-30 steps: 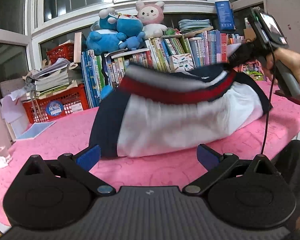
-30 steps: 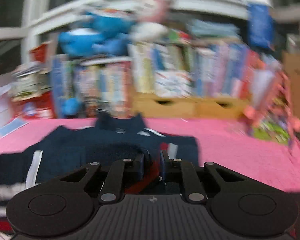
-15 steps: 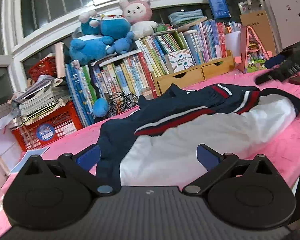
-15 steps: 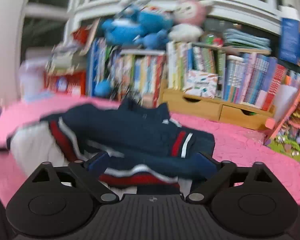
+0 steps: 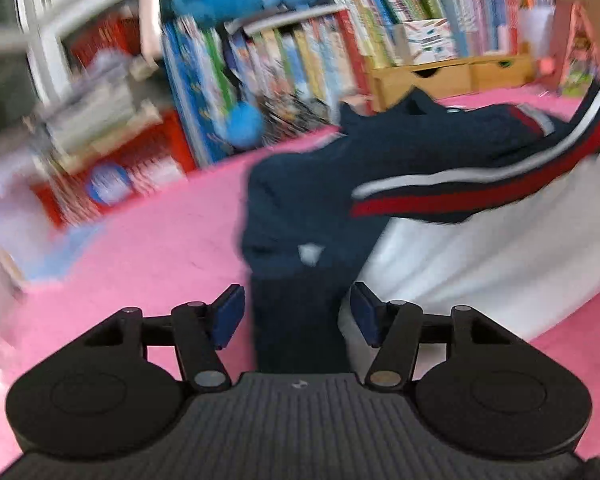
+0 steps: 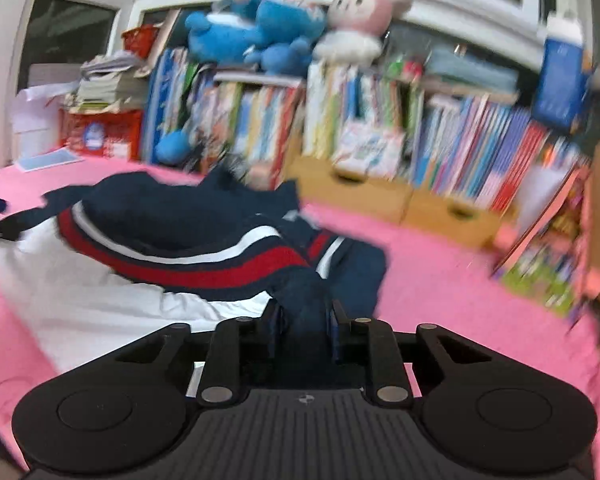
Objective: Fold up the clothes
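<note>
Jacket [image 5: 420, 168] runs lengthwise between the tools. Left gripper [image 5: 298, 316] gapes around a navy sleeve end, ahead-right. Right gripper [image 6: 305, 320] pinches navy cloth, body ahead-left.

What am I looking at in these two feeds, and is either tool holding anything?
Each feed comes from a fisheye camera mounted on a handheld two-finger gripper; a person carries one in each hand. The black shape at the bottom of each picture is the gripper itself.

In the left wrist view, the left gripper is open, with a dark sleeve of the jacket lying between its blue pads, unpinched.

In the right wrist view, the right gripper is shut on navy fabric of that same navy, red and white jacket, which lies on a pink tablecloth. Behind are books and plush toys.
</note>
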Demonstrator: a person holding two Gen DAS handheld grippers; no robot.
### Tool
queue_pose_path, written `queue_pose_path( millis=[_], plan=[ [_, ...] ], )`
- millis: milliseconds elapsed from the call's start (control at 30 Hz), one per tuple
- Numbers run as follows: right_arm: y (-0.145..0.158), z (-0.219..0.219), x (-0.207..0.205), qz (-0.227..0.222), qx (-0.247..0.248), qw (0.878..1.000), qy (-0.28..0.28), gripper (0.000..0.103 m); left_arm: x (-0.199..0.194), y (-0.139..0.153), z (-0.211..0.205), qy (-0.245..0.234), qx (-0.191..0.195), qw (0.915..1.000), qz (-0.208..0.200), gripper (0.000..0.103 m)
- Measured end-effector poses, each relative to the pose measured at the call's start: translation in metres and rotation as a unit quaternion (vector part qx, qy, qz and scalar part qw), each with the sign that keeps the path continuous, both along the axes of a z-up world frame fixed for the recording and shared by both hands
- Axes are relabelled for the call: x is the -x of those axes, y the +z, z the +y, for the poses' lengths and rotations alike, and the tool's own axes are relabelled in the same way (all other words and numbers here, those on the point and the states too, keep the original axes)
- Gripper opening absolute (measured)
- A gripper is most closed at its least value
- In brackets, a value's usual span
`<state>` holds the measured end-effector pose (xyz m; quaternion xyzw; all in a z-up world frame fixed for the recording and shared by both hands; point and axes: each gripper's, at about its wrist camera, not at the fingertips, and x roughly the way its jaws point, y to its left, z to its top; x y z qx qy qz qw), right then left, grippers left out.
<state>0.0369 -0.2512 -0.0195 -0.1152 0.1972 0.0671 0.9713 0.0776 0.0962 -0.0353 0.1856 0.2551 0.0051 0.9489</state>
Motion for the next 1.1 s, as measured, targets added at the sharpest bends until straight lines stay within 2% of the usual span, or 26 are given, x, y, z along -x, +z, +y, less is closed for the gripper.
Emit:
queue_pose_path(
  millis=[67, 100, 133, 167, 200, 233, 267, 300, 333, 400, 433, 533, 600, 633, 667, 733, 800, 833, 867, 900, 933, 967, 1033, 1100],
  plan=[
    [0.002, 0.001, -0.005, -0.012, 0.008, 1.000, -0.017, 0.030, -0.003, 0.001, 0.004, 0.037, -0.038, 0.9985, -0.012, 0.050],
    [0.001, 0.000, -0.007, -0.010, 0.007, 1.000, -0.020, 0.034, -0.004, 0.003, 0.011, 0.044, -0.035, 0.9984, -0.004, 0.050],
    [-0.001, -0.002, -0.009, -0.005, 0.004, 1.000, -0.021, 0.046, -0.001, 0.006, 0.017, 0.034, -0.013, 0.9993, 0.003, 0.050],
    [-0.005, -0.003, -0.009, 0.003, -0.002, 1.000, -0.019, 0.059, 0.004, 0.011, 0.023, 0.010, 0.018, 0.9998, 0.005, 0.055],
    [-0.008, -0.005, -0.008, 0.010, -0.010, 1.000, -0.013, 0.065, 0.011, 0.016, 0.027, -0.020, 0.053, 0.9984, 0.005, 0.061],
    [-0.010, -0.008, -0.006, 0.012, -0.022, 1.000, -0.001, 0.074, 0.016, 0.021, 0.030, -0.050, 0.085, 0.9951, 0.007, 0.078],
    [-0.012, -0.012, -0.004, 0.014, -0.037, 0.999, 0.009, 0.077, 0.019, 0.025, 0.030, -0.078, 0.111, 0.9907, 0.012, 0.087],
    [-0.013, -0.016, -0.004, 0.019, -0.054, 0.998, 0.015, 0.078, 0.021, 0.028, 0.029, -0.105, 0.134, 0.9852, 0.016, 0.088],
    [-0.013, -0.019, -0.007, 0.025, -0.066, 0.997, 0.014, 0.079, 0.020, 0.030, 0.024, -0.127, 0.148, 0.9806, 0.019, 0.089],
    [-0.014, -0.025, -0.013, 0.035, -0.089, 0.995, 0.012, 0.079, 0.012, 0.030, 0.011, -0.158, 0.157, 0.9746, 0.023, 0.100],
    [-0.014, -0.028, -0.016, 0.040, -0.100, 0.994, 0.011, 0.079, 0.006, 0.029, 0.004, -0.167, 0.156, 0.9732, 0.026, 0.103],
    [-0.015, -0.037, -0.025, 0.056, -0.135, 0.989, 0.008, 0.079, -0.025, 0.017, -0.018, -0.157, 0.127, 0.9785, 0.040, 0.102],
    [-0.017, -0.035, -0.033, 0.066, -0.135, 0.989, 0.012, 0.079, -0.051, 0.008, -0.023, -0.147, 0.129, 0.9772, 0.083, 0.093],
    [-0.018, -0.032, -0.036, 0.069, -0.130, 0.989, 0.018, 0.079, -0.063, 0.005, -0.023, -0.146, 0.141, 0.9728, 0.111, 0.080],
    [-0.020, -0.029, -0.040, 0.074, -0.125, 0.989, 0.023, 0.079, -0.073, 0.001, -0.022, -0.144, 0.157, 0.9675, 0.136, 0.075],
    [-0.023, -0.022, -0.047, 0.082, -0.118, 0.989, 0.032, 0.079, -0.083, -0.002, -0.018, -0.132, 0.185, 0.9611, 0.157, 0.075],
    [-0.028, -0.017, -0.054, 0.092, -0.122, 0.987, 0.038, 0.079, -0.083, -0.003, -0.014, -0.127, 0.197, 0.9603, 0.151, 0.068],
    [-0.031, -0.015, -0.056, 0.101, -0.130, 0.986, 0.037, 0.075, -0.080, -0.003, -0.013, -0.120, 0.202, 0.9610, 0.145, 0.060],
    [-0.034, -0.014, -0.058, 0.109, -0.137, 0.984, 0.036, 0.056, -0.077, -0.004, -0.012, -0.113, 0.207, 0.9616, 0.140, 0.048],
    [-0.037, -0.011, -0.058, 0.112, -0.139, 0.983, 0.033, 0.050, -0.072, -0.003, -0.011, -0.108, 0.209, 0.9630, 0.132, 0.043],
    [-0.037, -0.005, -0.053, 0.102, -0.127, 0.986, 0.027, 0.046, -0.063, -0.001, -0.012, -0.105, 0.205, 0.9656, 0.121, 0.031],
    [-0.036, 0.001, -0.047, 0.090, -0.115, 0.989, 0.026, 0.035, -0.054, 0.001, -0.012, -0.103, 0.200, 0.9683, 0.109, 0.021],
    [-0.028, 0.010, -0.030, 0.070, -0.099, 0.992, 0.041, 0.030, -0.035, 0.008, -0.013, -0.105, 0.189, 0.9730, 0.082, 0.016],
    [-0.018, 0.013, -0.015, 0.050, -0.097, 0.993, 0.054, 0.029, -0.021, 0.019, -0.010, -0.108, 0.195, 0.9734, 0.053, 0.013]
  ],
)
